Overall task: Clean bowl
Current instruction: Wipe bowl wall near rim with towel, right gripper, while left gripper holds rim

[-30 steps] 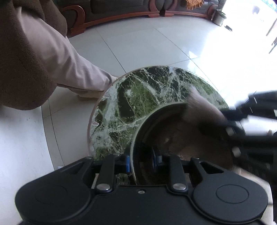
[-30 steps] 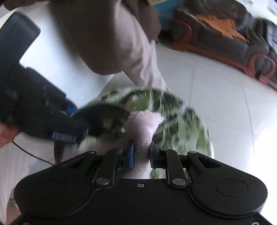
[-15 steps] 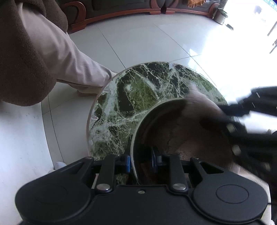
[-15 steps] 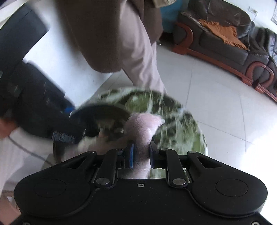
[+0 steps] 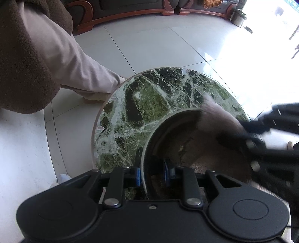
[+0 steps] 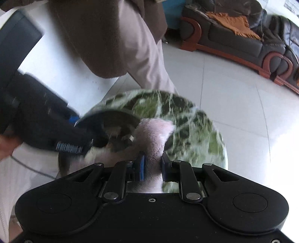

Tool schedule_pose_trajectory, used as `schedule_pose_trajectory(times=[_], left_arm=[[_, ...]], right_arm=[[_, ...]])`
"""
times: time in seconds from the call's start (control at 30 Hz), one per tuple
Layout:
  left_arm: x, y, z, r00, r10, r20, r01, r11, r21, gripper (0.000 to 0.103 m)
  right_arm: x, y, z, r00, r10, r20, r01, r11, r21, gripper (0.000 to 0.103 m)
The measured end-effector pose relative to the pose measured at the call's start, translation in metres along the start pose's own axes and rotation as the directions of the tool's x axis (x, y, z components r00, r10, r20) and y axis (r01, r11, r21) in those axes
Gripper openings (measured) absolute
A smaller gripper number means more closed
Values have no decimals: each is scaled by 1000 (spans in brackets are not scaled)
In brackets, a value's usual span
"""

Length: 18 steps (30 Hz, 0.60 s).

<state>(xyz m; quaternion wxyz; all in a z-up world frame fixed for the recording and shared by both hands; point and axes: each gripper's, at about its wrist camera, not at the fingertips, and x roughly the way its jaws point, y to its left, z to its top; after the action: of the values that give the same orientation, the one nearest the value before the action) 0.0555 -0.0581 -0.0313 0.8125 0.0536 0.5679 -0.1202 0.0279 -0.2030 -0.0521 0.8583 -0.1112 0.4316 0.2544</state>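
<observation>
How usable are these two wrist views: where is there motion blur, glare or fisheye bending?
Left wrist view: marble tabletop and bowl rim are sharp, the right gripper and cloth smear; window glare washes out the floor at upper right; floor tile lines bow. Right wrist view: cloth between the fingers is fairly clear, but the tabletop, bowl and left gripper are streaked; glare at lower right.

Round green marble table top (image 5: 149,104), white-veined, pale rim, is the landmark. Around it on all sides, glossy white tiled floor (image 5: 149,46) with thin dark grout lines. Beyond the table, at the far edge of the floor, a dark sofa (image 6: 243,35) on a curved red-brown wood base, an orange fringed throw (image 6: 233,22) draped on it. A small pot (image 5: 239,17) stands beyond the table to the right. Strong daylight glare (image 5: 261,65) washes the floor right of the table.
</observation>
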Motion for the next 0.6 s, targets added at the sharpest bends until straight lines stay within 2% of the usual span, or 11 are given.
schedule_pose_trajectory(times=[0.1,0.3,0.43,0.6], left_arm=[[0,0,0,1000,0,-4,0,1000,-4,22],[0,1,-1,1000,-17,-1,17,1000,-14,22],[-1,-1,-2,1000,-6,-6,6,1000,3,22],[-1,0,-3,1000,-6,-4,6,1000,-20,22]], right_arm=[[7,-3,6,1000,7,-7,-7,1000,2,17],[-6,2,-20,999,13,-35,-11,999,38,17],[-1,10,-9,999,-31,-35,29,999,-36,17],[6,-3,0,999,9,-31,-8,1000,22,17]])
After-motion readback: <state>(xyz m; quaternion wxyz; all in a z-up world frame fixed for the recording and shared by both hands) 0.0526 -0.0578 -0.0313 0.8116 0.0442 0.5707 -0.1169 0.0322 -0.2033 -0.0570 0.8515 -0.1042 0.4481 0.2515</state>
